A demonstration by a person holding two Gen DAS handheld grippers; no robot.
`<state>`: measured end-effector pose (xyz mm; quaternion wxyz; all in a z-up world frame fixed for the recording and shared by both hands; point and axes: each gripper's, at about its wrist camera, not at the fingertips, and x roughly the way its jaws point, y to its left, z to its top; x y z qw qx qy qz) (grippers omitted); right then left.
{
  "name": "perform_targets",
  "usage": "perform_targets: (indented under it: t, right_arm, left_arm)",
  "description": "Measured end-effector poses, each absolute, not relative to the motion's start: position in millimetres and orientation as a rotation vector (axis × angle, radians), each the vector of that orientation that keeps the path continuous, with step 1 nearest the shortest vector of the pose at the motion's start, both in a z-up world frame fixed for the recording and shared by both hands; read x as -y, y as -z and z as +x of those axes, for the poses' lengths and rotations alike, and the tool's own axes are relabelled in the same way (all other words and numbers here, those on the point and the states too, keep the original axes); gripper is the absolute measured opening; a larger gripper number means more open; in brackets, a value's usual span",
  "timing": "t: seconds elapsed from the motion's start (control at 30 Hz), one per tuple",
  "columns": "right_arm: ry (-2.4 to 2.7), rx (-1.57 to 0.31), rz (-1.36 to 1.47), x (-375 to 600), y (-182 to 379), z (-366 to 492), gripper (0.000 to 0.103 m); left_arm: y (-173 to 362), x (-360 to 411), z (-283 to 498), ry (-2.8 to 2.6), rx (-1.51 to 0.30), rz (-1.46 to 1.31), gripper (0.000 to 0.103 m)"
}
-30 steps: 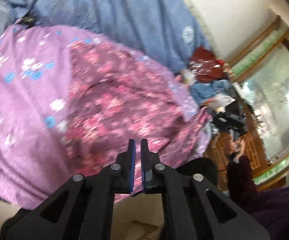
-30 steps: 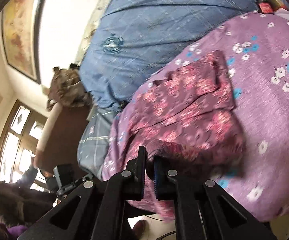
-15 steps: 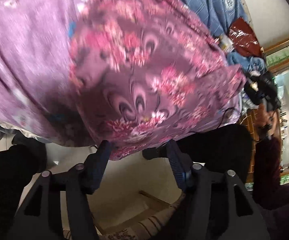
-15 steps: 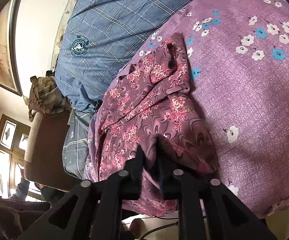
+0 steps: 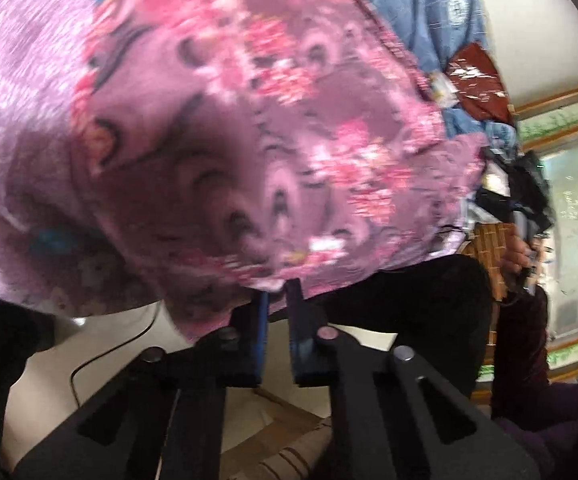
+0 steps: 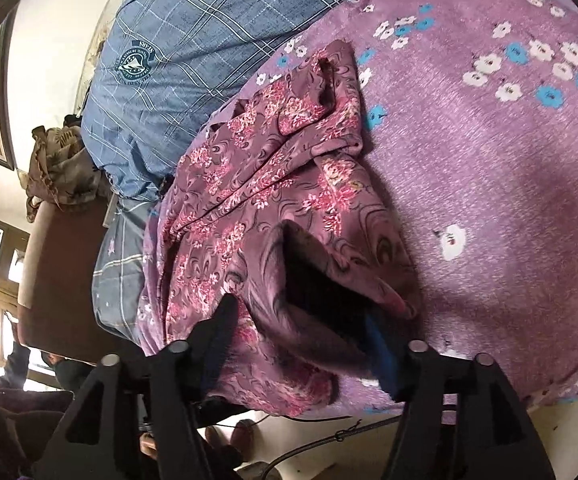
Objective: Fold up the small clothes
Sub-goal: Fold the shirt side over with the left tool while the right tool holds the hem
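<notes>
A maroon garment with pink flowers (image 6: 273, 184) lies crumpled on a purple bedspread with white and blue flowers (image 6: 489, 152), near the bed's front edge. My right gripper (image 6: 301, 312) is low over it, its jaws opening. A loose fold of the garment lies between the fingers (image 6: 381, 344), and the pads do not press on it. In the blurred left wrist view the garment (image 5: 273, 128) fills the frame above the bedspread (image 5: 17, 100). My left gripper (image 5: 277, 294) is shut on the garment's hem, which hangs over the bed edge.
A blue plaid blanket (image 6: 209, 32) covers the far side of the bed. A brown chair (image 6: 61, 248) with a heap of cloth (image 6: 61, 176) stands to the left. A cable (image 6: 321, 440) runs along the floor. A person in dark clothes (image 5: 521, 320) and a red bag (image 5: 477, 80) are at the right.
My left gripper dropped to the garment's near edge, opened wide, then shut on the hem. My right gripper was shut on a fold and has opened, letting the fold go.
</notes>
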<state>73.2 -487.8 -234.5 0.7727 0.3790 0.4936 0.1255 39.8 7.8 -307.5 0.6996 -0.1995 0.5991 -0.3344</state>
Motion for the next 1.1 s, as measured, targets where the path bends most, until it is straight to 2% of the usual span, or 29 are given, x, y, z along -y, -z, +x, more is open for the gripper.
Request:
perform_targets:
  t: [0.17,0.23,0.27,0.3,0.33,0.37,0.4,0.57,0.83,0.93,1.1]
  right_arm:
    - [-0.273,-1.114,0.781,481,245,78,0.07]
    - [-0.295,-1.128,0.741,471,250,80,0.064]
    - [-0.306,-1.133,0.714,465,250,79,0.04]
    - [-0.32,-1.148,0.684,458,250,79,0.009]
    - [-0.328,-1.157,0.666,453,248,77,0.008]
    - [-0.342,-1.158,0.662,449,244,75,0.008]
    - [-0.394,-1.143,0.691,445,235,70,0.008]
    - [-0.58,-0.954,0.779,442,174,49,0.007]
    - [-0.724,-0.644,0.816,436,71,22,0.007]
    - [-0.714,-0.584,0.849,438,57,29,0.007]
    - [-0.671,-0.62,0.926,443,70,44,0.007]
  left_arm:
    - [295,-8,38,0.775,-1.293,-0.459,0.003]
    - [293,-17,37,0.729,-1.304,-0.465,0.003]
    - [292,-22,36,0.702,-1.313,-0.465,0.006]
    - [291,-27,34,0.676,-1.323,-0.458,0.016]
    - [290,-27,34,0.651,-1.327,-0.452,0.025]
    - [289,-31,33,0.618,-1.325,-0.445,0.049]
    - [286,-38,31,0.568,-1.307,-0.44,0.06]
    - [285,-48,28,0.494,-1.294,-0.429,0.062]
    - [282,-14,9,0.639,-1.352,-0.413,0.067]
    - [283,3,3,0.714,-1.374,-0.447,0.071]
    - [274,25,2,0.714,-1.31,-0.415,0.071]
